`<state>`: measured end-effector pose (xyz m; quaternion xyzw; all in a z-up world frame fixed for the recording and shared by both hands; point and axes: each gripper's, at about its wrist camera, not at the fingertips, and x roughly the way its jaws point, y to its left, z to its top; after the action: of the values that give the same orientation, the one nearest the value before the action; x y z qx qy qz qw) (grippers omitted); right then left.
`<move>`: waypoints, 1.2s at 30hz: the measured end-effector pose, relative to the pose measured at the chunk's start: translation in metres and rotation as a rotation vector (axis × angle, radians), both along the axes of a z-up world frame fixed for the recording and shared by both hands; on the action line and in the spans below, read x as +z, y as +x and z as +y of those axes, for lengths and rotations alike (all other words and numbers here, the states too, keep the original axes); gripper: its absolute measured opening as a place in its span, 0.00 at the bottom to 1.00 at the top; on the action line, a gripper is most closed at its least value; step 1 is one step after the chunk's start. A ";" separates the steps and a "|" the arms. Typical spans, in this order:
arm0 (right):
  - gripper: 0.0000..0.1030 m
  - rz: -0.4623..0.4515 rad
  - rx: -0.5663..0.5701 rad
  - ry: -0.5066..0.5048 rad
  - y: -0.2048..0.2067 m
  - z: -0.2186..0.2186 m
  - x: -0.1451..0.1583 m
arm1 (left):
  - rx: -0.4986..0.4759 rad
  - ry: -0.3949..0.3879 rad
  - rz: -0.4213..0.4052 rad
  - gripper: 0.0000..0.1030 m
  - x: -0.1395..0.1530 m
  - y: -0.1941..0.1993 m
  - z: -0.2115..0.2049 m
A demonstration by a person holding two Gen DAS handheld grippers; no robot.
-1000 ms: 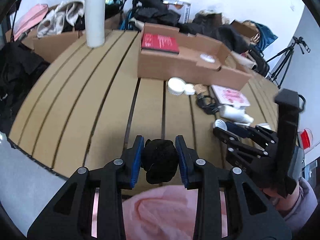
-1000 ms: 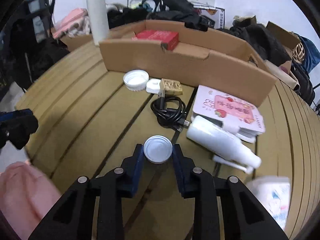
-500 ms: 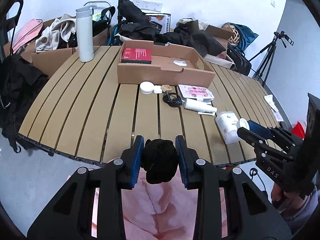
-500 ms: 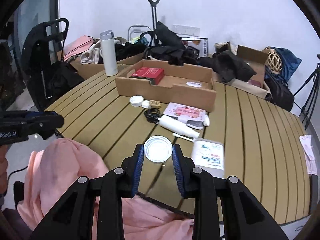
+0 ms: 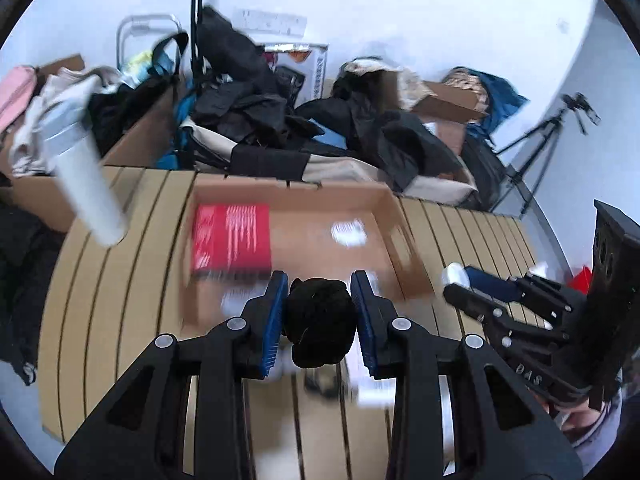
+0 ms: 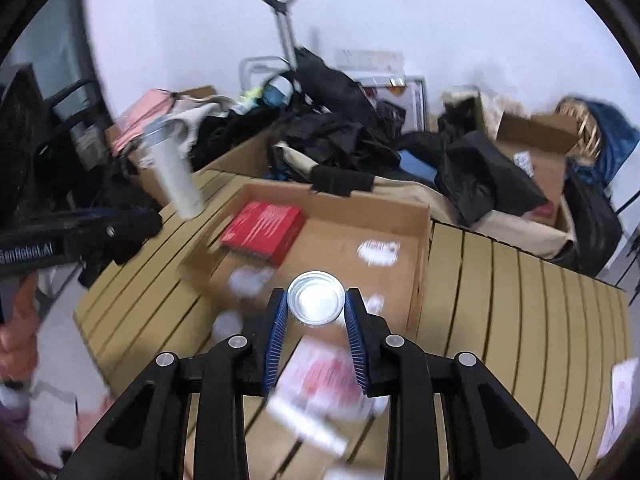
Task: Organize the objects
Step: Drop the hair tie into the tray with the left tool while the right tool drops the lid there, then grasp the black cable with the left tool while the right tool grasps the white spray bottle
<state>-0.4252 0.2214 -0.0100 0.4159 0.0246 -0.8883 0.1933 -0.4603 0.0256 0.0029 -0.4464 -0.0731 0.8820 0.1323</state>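
Note:
My left gripper point(image 5: 320, 320) is shut on a black fuzzy bundle point(image 5: 320, 326), held above the near wall of the open cardboard box point(image 5: 404, 236). My right gripper point(image 6: 316, 312) is shut on a white round lid point(image 6: 316, 298), held over the box's near edge point(image 6: 422, 240); it also shows at the right of the left wrist view point(image 5: 456, 280). A red book point(image 5: 230, 238) and a small white item point(image 5: 349, 232) lie inside the box. Both views are motion-blurred.
A white tumbler point(image 5: 86, 192) stands on the slatted table point(image 5: 112, 300) left of the box. A pink-printed pack point(image 6: 320, 380) and a white bottle point(image 6: 304, 424) lie below my right gripper. Bags, dark clothes and cartons pile up behind the table. A tripod point(image 5: 536, 152) stands far right.
Both grippers moved forward from off the table's near edge to above the box, each still holding its object. The box now looms large and close.

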 end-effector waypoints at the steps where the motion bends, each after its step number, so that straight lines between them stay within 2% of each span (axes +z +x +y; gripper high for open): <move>1: 0.31 -0.036 0.001 -0.010 -0.029 0.000 -0.004 | -0.007 -0.004 -0.023 0.28 -0.008 -0.029 0.005; 4: 0.31 -0.095 -0.030 0.045 -0.096 -0.003 -0.028 | -0.006 -0.018 -0.091 0.28 -0.044 -0.096 0.017; 6: 0.31 -0.170 -0.074 0.095 -0.142 -0.003 -0.062 | -0.021 -0.019 -0.149 0.28 -0.074 -0.132 0.025; 9: 0.31 -0.210 -0.082 0.114 -0.177 -0.004 -0.095 | 0.003 -0.057 -0.198 0.28 -0.116 -0.168 0.036; 12: 0.33 -0.246 -0.063 0.112 -0.199 -0.010 -0.117 | 0.017 -0.021 -0.235 0.39 -0.143 -0.186 0.035; 13: 0.37 -0.248 -0.051 0.122 -0.202 -0.014 -0.120 | 0.020 -0.001 -0.228 0.46 -0.146 -0.186 0.032; 14: 0.57 -0.234 -0.045 0.139 -0.203 -0.017 -0.122 | 0.015 0.010 -0.215 0.51 -0.145 -0.185 0.031; 15: 0.86 -0.206 -0.037 0.151 -0.203 -0.020 -0.122 | 0.006 0.012 -0.194 0.52 -0.142 -0.182 0.030; 16: 0.90 -0.176 -0.031 0.156 -0.201 -0.021 -0.120 | 0.000 0.005 -0.180 0.55 -0.138 -0.180 0.030; 20: 0.90 -0.151 -0.037 0.165 -0.191 -0.019 -0.105 | -0.003 -0.033 -0.153 0.61 -0.110 -0.170 0.024; 24: 0.90 -0.132 -0.040 0.168 -0.162 0.001 -0.067 | 0.001 -0.050 -0.087 0.61 -0.052 -0.131 0.004; 28: 0.90 -0.085 -0.097 0.155 -0.112 0.042 0.000 | -0.009 -0.106 0.078 0.71 0.029 -0.062 -0.017; 31: 0.90 -0.016 -0.148 0.149 -0.065 0.074 0.060 | 0.000 -0.152 0.159 0.74 0.079 -0.018 -0.025; 32: 0.90 0.022 -0.165 0.157 -0.043 0.084 0.085 | 0.012 -0.171 0.165 0.79 0.092 -0.007 -0.027; 34: 0.90 0.067 -0.182 0.182 -0.016 0.091 0.114 | 0.050 -0.226 0.136 0.80 0.114 0.012 -0.030; 36: 0.90 0.118 -0.186 0.213 0.023 0.094 0.148 | 0.059 -0.231 0.118 0.80 0.132 0.030 -0.034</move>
<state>-0.4025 0.3157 0.1381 0.3815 0.0914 -0.9176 0.0633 -0.4306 -0.0080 0.1352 -0.4036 0.0239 0.9128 0.0583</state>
